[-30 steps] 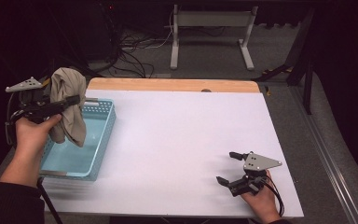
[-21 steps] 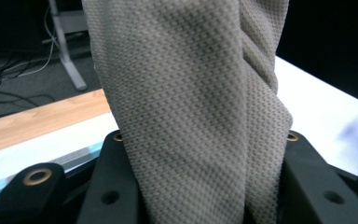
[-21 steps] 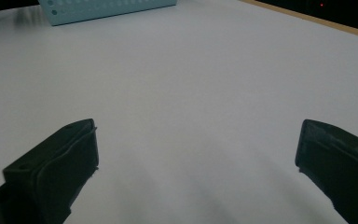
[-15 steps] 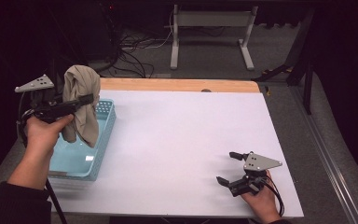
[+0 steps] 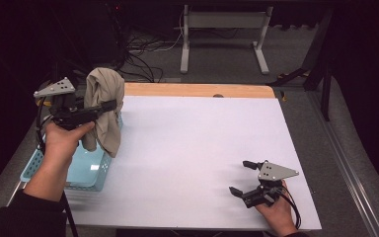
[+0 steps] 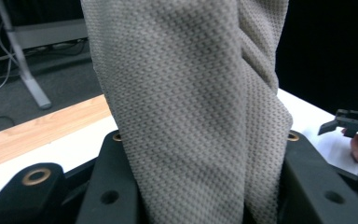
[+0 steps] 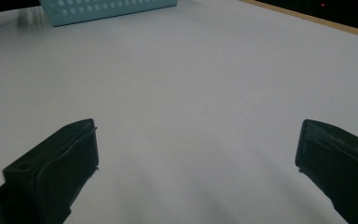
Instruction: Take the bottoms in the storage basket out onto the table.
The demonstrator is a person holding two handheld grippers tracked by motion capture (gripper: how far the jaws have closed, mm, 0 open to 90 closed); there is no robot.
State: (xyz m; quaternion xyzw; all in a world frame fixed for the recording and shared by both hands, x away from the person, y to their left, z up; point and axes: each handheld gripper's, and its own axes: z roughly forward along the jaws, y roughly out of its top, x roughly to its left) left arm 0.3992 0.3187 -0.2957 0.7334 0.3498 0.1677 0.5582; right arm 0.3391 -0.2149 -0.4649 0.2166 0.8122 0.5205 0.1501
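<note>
Left gripper (image 5: 109, 105) clamped on a beige waffle-weave cloth (image 5: 103, 109), which hangs in long folds from the jaws, bunched at the top and trailing down. In the left gripper view the cloth (image 6: 191, 112) runs between the two black jaws from top to bottom of the picture. Since a second ago the left hand (image 5: 65, 140) has carried the cloth up and toward the right: earlier it drooped into the light-blue perforated plastic basket (image 5: 91, 170) at the left edge, with its lower end inside the tub; half a second ago it hung over the basket's far right corner; now it hangs by the basket's right wall, its lower end at the rim and partly over the white table sheet (image 5: 197, 148). Whether the tip touches the rim cannot be told. The basket sits where it was. Right gripper (image 5: 241, 177) sits low on the near right of the sheet in the person's right hand (image 5: 276, 210), in the same place as in both earlier frames, jaws spread wide with nothing between them. The right gripper view looks across bare white sheet toward the basket's perforated wall (image 7: 107, 9) at the far left. A light wooden strip (image 5: 197, 90) borders the sheet's far edge.
</note>
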